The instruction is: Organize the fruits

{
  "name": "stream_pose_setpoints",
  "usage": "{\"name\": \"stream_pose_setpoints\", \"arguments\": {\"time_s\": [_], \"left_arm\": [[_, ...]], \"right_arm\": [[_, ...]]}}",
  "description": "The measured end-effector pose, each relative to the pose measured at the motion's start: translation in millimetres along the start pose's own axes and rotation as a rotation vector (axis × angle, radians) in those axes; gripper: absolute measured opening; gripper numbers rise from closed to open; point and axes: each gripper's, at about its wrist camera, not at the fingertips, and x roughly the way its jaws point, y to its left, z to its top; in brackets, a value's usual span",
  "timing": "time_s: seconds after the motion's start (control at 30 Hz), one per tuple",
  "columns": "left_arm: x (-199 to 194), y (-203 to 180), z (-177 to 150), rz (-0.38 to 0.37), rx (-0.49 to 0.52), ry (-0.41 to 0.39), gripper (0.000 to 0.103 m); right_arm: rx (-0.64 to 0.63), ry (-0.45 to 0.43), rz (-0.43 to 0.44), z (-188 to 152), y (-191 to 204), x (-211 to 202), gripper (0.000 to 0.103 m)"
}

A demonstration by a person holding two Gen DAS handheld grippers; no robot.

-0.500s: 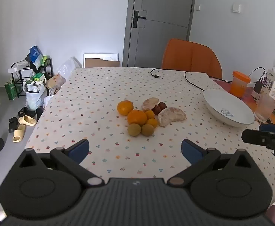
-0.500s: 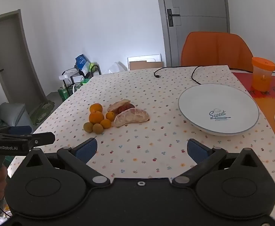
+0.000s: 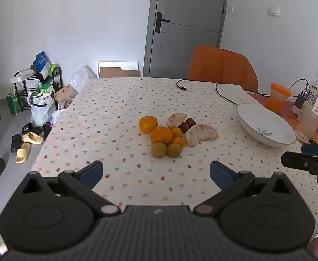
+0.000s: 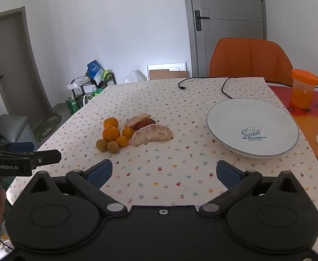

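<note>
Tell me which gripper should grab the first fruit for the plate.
Probably left. The left gripper is open and points straight at the fruit pile. The right gripper, also open, faces bare cloth between the pile and the empty plate, so it suits steadying or later transfers.

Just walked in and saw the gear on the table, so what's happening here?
A person holds a two-finger gripper in each hand, tidying fruit. Nothing is picked up yet: the left gripper and right gripper both hover open above the tablecloth. The oranges, small fruits and peeled pomelo segments sit clustered mid-table. The white bowl to their right is empty.
</note>
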Motion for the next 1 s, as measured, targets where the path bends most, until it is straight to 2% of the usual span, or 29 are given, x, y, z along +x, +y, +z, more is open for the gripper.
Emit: {"name": "stream_pose_setpoints", "arguments": {"time_s": [1.0], "left_arm": [[8.3,2.8,-5.3,0.015,0.008,0.006,0.103]], "right_arm": [[-0.004,-0.003,0.008,-3.4,-3.4,0.1,0.103]]}}
